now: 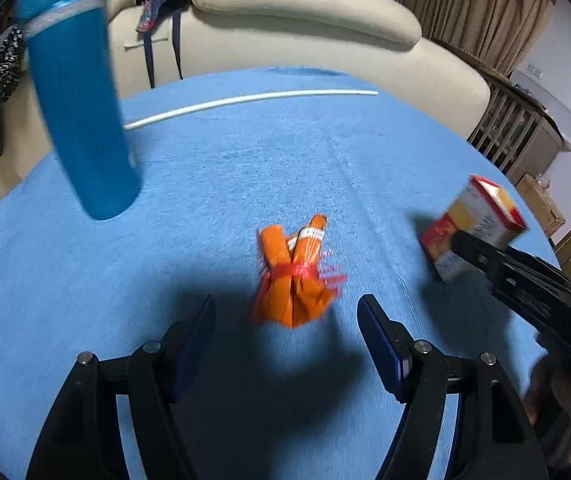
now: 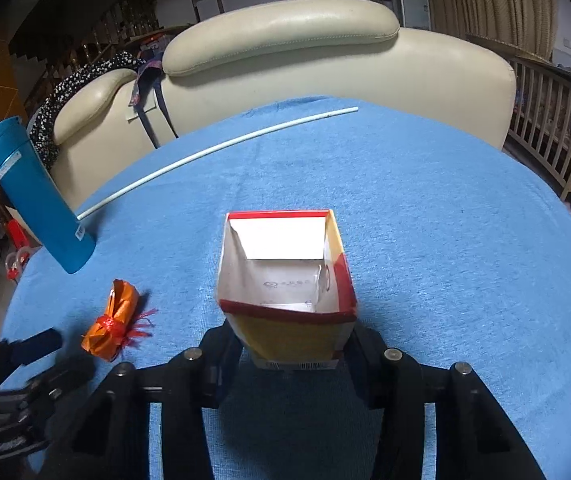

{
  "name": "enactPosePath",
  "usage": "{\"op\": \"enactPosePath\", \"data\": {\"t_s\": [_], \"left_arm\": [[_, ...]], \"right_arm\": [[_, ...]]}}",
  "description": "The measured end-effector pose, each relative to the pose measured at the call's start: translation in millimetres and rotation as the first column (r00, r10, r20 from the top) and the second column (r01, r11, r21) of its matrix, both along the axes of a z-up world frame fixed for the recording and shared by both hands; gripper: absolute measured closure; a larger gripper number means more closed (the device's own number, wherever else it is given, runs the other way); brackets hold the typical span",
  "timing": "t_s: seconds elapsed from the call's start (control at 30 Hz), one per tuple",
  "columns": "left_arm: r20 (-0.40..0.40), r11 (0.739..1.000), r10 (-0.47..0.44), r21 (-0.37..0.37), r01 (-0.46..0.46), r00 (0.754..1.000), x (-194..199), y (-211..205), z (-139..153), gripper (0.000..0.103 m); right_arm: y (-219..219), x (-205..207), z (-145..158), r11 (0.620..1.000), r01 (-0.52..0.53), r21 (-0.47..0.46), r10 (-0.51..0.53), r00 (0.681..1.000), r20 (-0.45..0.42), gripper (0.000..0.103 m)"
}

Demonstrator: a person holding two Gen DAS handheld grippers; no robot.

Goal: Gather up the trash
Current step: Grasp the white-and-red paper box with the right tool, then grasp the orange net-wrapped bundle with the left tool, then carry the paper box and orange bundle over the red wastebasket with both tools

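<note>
Step in hand, as I read it: pick up the wrapper (image 1: 291, 280) and drop it in the box (image 2: 285, 280).

Left gripper (image 1: 285, 332): jaws spread wide, nothing between them. The wrapper, orange and tied with a red strip, lies on the table (image 1: 245, 168) just ahead of the fingertips, roughly centred in the gap, no contact yet.

Right gripper (image 2: 287, 354): pinching the box by its lower sides, a jaw on each side, open mouth tilted up and away from the camera. The box looks empty; white lining is visible right to the bottom.

Next move, my call: left advances until the fingers straddle the wrapper at the tie and closes. The foil is crumpled and light, so it could skid on the cloth if one finger touches first. Then lift and carry it toward the right edge, over the box mouth. Right only needs to hold the mouth upward.

View differences:
- Left wrist view gives finger-to-wrapper alignment, which the right view doesn't; there the left gripper shows only as a blurred shape at the lower left. It sees the box's outside only, blurred, near the right edge.
- Right wrist view gives the box interior and the grip on it.
- Both show the blue bottle (image 2: 33, 192) near the left edge and a white rod (image 2: 213, 150) along the far edge; neither is in the way.
</note>
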State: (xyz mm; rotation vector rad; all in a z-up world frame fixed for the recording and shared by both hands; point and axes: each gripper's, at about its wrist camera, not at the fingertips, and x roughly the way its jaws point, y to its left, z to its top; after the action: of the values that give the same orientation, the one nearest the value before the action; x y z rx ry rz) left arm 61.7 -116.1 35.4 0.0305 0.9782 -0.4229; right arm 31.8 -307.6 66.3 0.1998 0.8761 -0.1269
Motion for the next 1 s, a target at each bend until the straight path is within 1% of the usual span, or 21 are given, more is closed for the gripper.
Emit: {"op": "enactPosePath", "data": {"t_s": [0.1,0.13,0.17,0.2,0.3,0.43,0.57,0.83,1.0], "left_arm": [[-0.022,1.0,0.017,0.022,-0.016,1.0,15,-8,-11,0.029],[-0.027,0.999,0.01,0.035,-0.009,1.0,18,-12,-15,0.035],[0.002,0.997,0.009,0.071,-0.009,1.0,18,-15,-15,0.062],[0.008,0.996,-0.002,0.091,0.001,1.0,19,-17,-16,0.072],[-0.021,0.998,-0.009,0.055,0.01,1.0,18,-13,-13,0.072],[-0.003,0.998,-0.013,0.066,0.013,1.0,2,-8,-5,0.072],[0.033,0.997,-0.017,0.077,0.015,0.999,-22,-3,9,0.072],[0.049,0.997,-0.038,0.067,0.034,0.998,-67,2,21,0.072],[0.055,0.997,-0.067,0.048,0.065,0.996,-92,-5,28,0.072]], "right_arm": [[-2,-8,2,1.0,0.004,0.004,-0.004,1.0,0.003,0.054],[-3,-11,3,1.0,0.004,0.003,-0.005,1.0,0.004,0.054],[-3,-15,5,1.0,0.006,0.006,-0.006,1.0,0.005,0.054],[-4,-18,6,1.0,0.009,0.011,-0.009,1.0,0.008,0.054],[-2,-30,11,1.0,0.007,0.013,-0.007,1.0,0.019,0.054],[6,-46,19,1.0,-0.005,0.02,0.005,0.999,0.034,0.054],[15,-70,29,1.0,-0.011,0.022,0.01,0.999,0.047,0.054],[13,-133,44,0.999,0.036,0.033,-0.038,0.998,0.054,0.054],[4,-173,56,0.996,0.076,0.044,-0.08,0.994,0.073,0.054]]}}
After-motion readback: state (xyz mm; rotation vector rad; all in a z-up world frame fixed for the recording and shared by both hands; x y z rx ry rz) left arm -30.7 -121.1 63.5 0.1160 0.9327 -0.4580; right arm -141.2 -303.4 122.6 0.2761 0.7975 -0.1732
